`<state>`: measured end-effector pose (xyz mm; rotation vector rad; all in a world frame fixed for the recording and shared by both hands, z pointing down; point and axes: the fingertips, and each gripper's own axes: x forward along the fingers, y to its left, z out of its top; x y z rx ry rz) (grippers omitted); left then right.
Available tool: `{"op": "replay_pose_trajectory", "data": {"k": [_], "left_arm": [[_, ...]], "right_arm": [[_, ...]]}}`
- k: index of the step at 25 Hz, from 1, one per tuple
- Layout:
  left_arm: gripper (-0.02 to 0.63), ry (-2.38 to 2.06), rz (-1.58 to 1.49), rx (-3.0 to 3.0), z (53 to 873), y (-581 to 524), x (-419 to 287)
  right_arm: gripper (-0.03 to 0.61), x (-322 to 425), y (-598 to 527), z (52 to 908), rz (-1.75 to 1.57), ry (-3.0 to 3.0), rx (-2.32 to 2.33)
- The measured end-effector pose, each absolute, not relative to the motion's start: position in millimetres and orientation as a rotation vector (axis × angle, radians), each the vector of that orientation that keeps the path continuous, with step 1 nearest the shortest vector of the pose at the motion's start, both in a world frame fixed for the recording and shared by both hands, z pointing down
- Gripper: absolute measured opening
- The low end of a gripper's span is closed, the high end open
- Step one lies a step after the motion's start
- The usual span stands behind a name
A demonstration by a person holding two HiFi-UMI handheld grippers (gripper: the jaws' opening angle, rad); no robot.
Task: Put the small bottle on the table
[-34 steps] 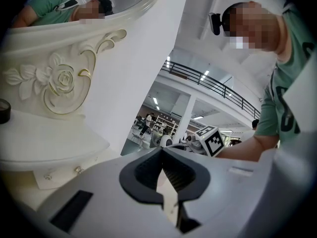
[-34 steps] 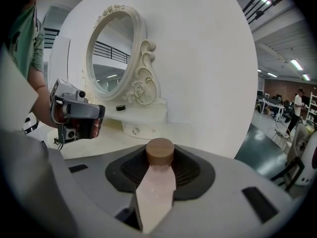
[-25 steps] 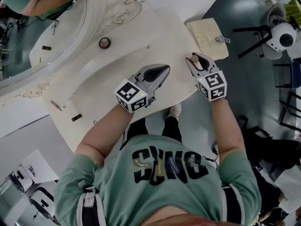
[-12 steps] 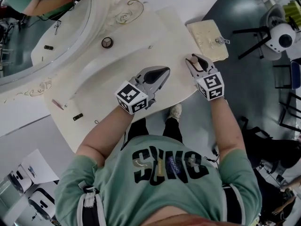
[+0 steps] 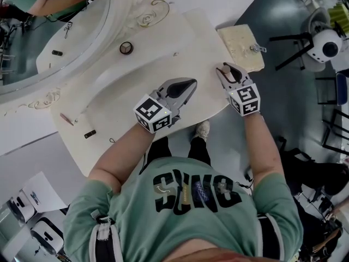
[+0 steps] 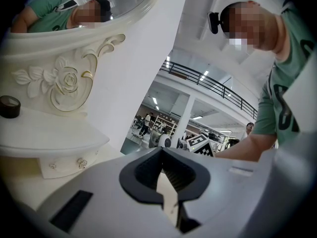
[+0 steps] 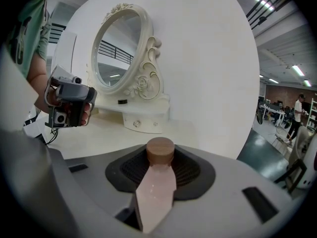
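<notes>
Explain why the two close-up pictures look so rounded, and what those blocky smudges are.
Left gripper view: a wide-angle lens bows the mirror frame and darkens the corners; the blocky patches were added afterwards over faces. Right gripper view: same bulge; the small bottle sits so near the lens that it looms large. Head view: straighter, evenly lit.

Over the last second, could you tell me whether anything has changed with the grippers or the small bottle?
Nothing has visibly changed. The right gripper stays shut on the small bottle, near the right edge of the table, and the bottle is not yet set down. The left gripper stays shut and empty over the table, beside the right one.
</notes>
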<state>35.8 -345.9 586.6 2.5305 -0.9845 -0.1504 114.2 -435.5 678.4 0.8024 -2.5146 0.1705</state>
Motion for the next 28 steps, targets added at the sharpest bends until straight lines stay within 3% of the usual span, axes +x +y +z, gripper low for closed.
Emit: {"op": "replay_pose_trajectory", "data": {"k": [10, 12, 16, 28], "left_arm": [[0.008, -0.978, -0.168, 2.522, 579, -341, 36], [0.008, -0.97, -0.176, 2.518, 573, -335, 37], [0.008, -0.96, -0.169, 2.531, 554, -325, 37], [0.008, -0.965, -0.204, 2.628, 453, -316, 29]], "right_arm": [[0.131, 113, -436, 680, 0.211, -2.484, 0.788], [0.184, 111, -434, 675, 0.201, -2.483, 0.772], [0.219, 107, -431, 641, 0.172, -2.535, 0.783], [0.215, 117, -398, 516, 0.183, -2.633, 0.806]]}}
